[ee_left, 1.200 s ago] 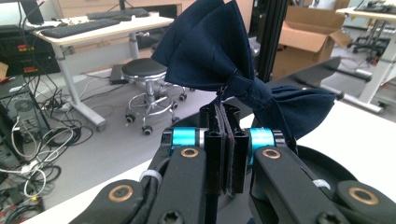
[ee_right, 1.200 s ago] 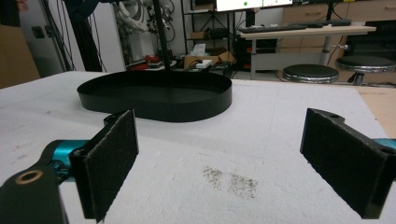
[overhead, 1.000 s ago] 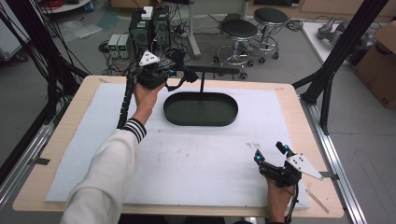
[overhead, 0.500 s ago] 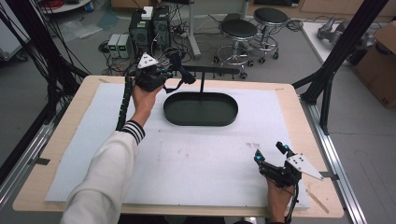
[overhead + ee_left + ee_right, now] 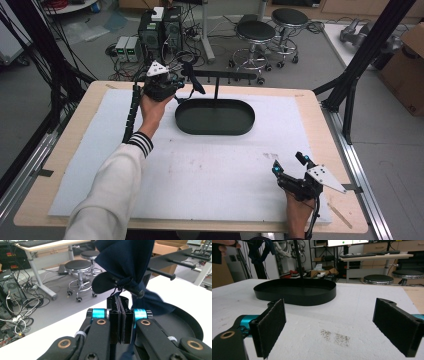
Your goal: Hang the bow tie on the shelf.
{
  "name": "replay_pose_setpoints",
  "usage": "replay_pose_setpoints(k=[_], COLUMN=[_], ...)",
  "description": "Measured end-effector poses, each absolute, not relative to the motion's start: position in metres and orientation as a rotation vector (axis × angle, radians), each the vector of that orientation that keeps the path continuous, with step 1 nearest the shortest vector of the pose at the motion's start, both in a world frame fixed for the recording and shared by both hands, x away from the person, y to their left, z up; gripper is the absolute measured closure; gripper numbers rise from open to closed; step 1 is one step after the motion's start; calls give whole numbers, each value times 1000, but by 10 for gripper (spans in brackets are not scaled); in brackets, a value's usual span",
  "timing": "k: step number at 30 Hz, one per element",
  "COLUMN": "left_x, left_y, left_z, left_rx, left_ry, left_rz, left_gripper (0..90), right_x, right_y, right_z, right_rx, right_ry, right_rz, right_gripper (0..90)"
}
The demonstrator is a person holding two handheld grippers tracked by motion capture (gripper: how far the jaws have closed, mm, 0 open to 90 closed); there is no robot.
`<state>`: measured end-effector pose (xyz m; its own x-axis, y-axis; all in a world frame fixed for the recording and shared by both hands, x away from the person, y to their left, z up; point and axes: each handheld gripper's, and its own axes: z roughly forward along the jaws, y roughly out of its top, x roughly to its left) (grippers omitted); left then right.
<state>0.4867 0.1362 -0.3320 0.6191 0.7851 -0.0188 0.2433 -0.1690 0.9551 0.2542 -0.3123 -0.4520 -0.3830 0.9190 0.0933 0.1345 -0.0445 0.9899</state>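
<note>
A dark blue cloth (image 5: 125, 260) hangs over the left end of a black peg rack (image 5: 225, 75), whose post stands in an oval black tray (image 5: 215, 117). My left gripper (image 5: 119, 298) is held up at that end of the rack, its jaws shut on the cloth's lower edge. In the high view the left gripper (image 5: 186, 79) is at the tray's far-left corner, beside the cloth (image 5: 193, 84). My right gripper (image 5: 289, 163) rests low on the white mat at the front right, open with nothing between its pads (image 5: 272, 325). It faces the tray (image 5: 312, 296).
A white mat (image 5: 200, 175) covers the wooden table (image 5: 60, 165). Black frame posts (image 5: 350, 95) stand at the table's right side and cables hang at its left. Stools (image 5: 255, 32) and computer boxes (image 5: 160, 25) are on the floor beyond the far edge.
</note>
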Motion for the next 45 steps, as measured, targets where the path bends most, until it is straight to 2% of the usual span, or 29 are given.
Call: replay_pose_setpoints(k=[5, 12, 14, 18, 20, 23, 26, 35, 45], left_x=[486, 480, 478, 470, 463, 452, 439, 369, 299], left_y=[139, 154, 160, 173, 177, 187, 198, 230, 269], left_z=[-337, -341, -342, -345, -346, -349, -352, -383, -427], left_rx=[1710, 1661, 1640, 1618, 1615, 1593, 1594, 1531, 1441], left_ry=[848, 855, 856, 840, 834, 819, 795, 696, 684], left_rz=[561, 550, 533, 514, 549, 519, 497, 501, 614], left_gripper=[789, 713, 657, 477, 444, 332, 284, 255, 255], right_x=[254, 253, 253, 252, 252, 253, 253, 252, 252], right_y=[-313, -312, -312, -312, -312, -312, -312, -312, -311], right_z=[-452, -452, -452, -453, -452, -452, -452, -452, -453], right_rx=[1137, 1126, 1116, 1116, 1119, 1117, 1114, 1111, 1106], right_ry=[1564, 1561, 1560, 1554, 1555, 1559, 1559, 1558, 1554], right_rz=[1498, 1500, 1502, 1505, 1507, 1502, 1497, 1499, 1494], right_gripper=[104, 103, 104, 104, 104, 104, 104, 103, 103])
